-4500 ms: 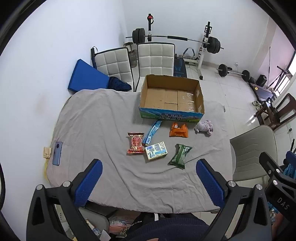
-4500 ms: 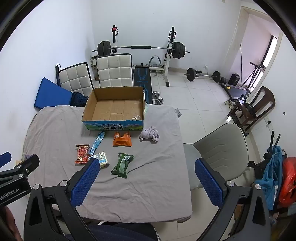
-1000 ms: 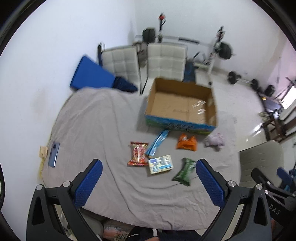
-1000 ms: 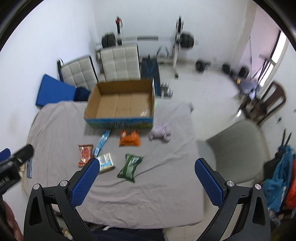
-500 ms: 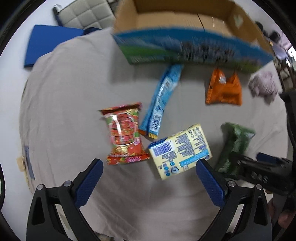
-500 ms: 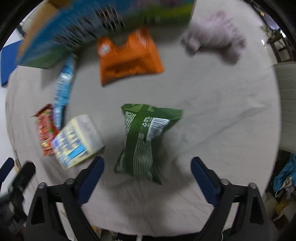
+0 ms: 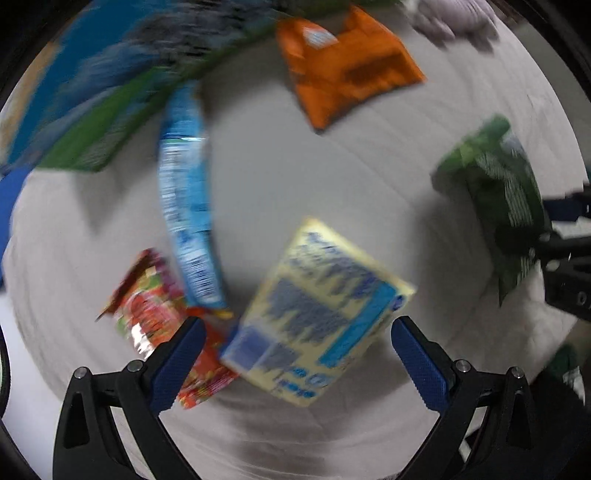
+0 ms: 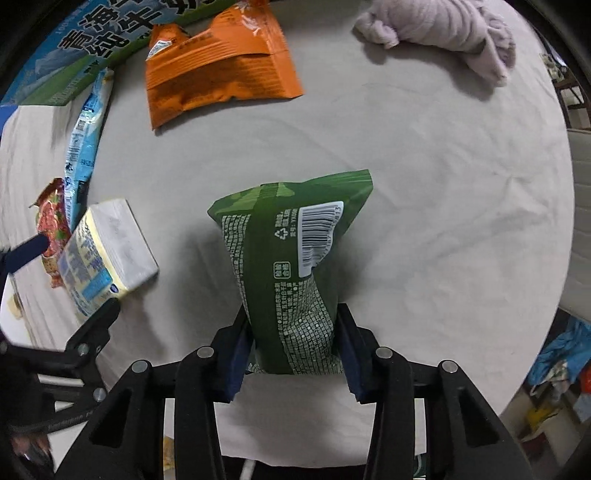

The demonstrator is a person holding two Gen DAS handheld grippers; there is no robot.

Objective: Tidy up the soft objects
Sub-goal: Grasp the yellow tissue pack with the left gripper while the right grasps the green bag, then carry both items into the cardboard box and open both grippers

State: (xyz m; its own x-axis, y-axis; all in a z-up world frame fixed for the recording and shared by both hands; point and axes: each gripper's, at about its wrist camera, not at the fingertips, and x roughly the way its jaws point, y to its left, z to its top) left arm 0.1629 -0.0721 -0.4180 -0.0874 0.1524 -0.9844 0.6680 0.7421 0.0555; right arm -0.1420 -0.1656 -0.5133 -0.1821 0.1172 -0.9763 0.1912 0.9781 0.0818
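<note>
My bench (image 8: 424,177) was covered in a wrinkled grey cloth. On it lay an orange packet (image 8: 218,70) just in front of the printed cardboard box (image 8: 92,44), a lilac soft toy (image 8: 443,29) off to the right, and a long blue wrapper (image 8: 83,136) to the left. Nearer me sat a pale yellow carton (image 8: 107,251) with a red packet (image 8: 51,221) just beside it. The green packet (image 8: 291,266) rested there too.

Large white Chinese characters "青海牛奶" run along the blue-and-green printed cardboard box (image 8: 77,48); the crinkly green plastic snack bag (image 8: 291,266) carries a barcode and recycling sign.
</note>
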